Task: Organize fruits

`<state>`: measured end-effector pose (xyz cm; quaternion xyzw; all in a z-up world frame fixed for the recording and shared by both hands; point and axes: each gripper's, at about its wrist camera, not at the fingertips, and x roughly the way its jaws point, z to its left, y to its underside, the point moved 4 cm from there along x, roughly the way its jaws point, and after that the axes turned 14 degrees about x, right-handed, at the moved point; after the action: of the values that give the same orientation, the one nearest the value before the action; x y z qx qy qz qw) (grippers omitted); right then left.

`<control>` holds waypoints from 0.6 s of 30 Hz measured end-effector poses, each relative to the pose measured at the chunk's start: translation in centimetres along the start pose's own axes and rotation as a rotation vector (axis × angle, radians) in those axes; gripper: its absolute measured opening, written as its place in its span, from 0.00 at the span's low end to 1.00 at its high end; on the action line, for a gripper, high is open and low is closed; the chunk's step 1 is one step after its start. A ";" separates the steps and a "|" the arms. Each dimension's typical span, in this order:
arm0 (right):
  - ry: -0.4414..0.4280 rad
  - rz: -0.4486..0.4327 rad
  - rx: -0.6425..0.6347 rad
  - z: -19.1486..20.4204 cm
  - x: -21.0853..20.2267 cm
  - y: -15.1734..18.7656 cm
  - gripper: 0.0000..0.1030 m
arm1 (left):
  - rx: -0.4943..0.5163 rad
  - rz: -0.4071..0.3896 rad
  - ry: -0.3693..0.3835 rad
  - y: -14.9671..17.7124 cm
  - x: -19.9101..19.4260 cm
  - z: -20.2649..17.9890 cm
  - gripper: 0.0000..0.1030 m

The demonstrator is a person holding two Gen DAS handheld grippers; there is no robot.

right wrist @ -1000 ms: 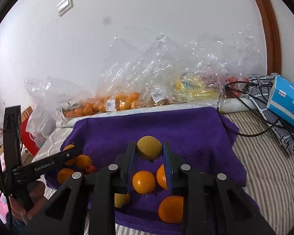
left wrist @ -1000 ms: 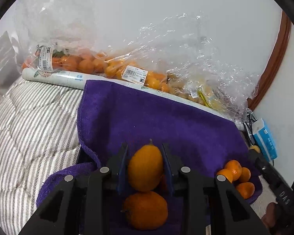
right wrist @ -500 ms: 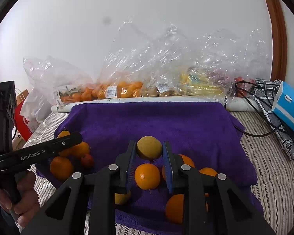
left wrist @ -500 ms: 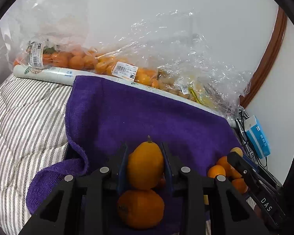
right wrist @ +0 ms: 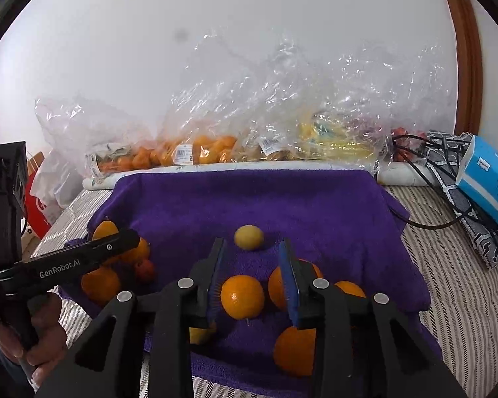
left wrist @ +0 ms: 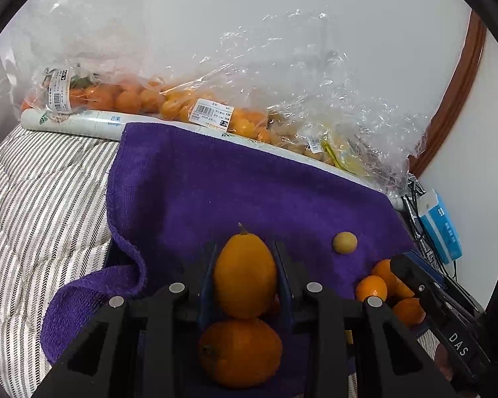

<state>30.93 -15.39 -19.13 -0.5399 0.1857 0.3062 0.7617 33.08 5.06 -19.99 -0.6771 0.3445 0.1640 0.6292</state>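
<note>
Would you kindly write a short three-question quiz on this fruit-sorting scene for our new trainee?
1. True or false: the left gripper is shut on the oval orange fruit.
2. The small yellow fruit lies: A) in a plastic bag, B) on the purple towel, C) on the striped bedding.
3. Fill in: the right gripper holds ____.

Key: 1 true. 2 B. 3 nothing; its jaws are opening, and the yellow fruit lies free just beyond its fingertips.
</note>
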 end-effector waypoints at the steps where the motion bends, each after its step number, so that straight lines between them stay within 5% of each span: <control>1: 0.001 0.001 -0.001 0.0 0.0 0.0 0.32 | -0.001 0.000 0.000 0.0 0.0 0.0 0.30; 6: 0.003 -0.009 -0.005 0.0 -0.2 0.1 0.37 | -0.001 0.000 0.001 0.0 0.0 0.0 0.33; 9: 0.006 -0.006 0.007 -0.2 -0.2 0.0 0.40 | 0.006 0.006 0.004 0.0 0.0 -0.2 0.49; 18: 0.009 -0.018 0.037 -0.7 -0.6 -0.3 0.53 | 0.023 -0.018 -0.009 -0.2 -0.5 -0.4 0.58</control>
<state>30.71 -16.32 -18.80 -0.5287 0.1898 0.2938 0.7734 32.80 4.83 -19.45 -0.6722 0.3373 0.1578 0.6399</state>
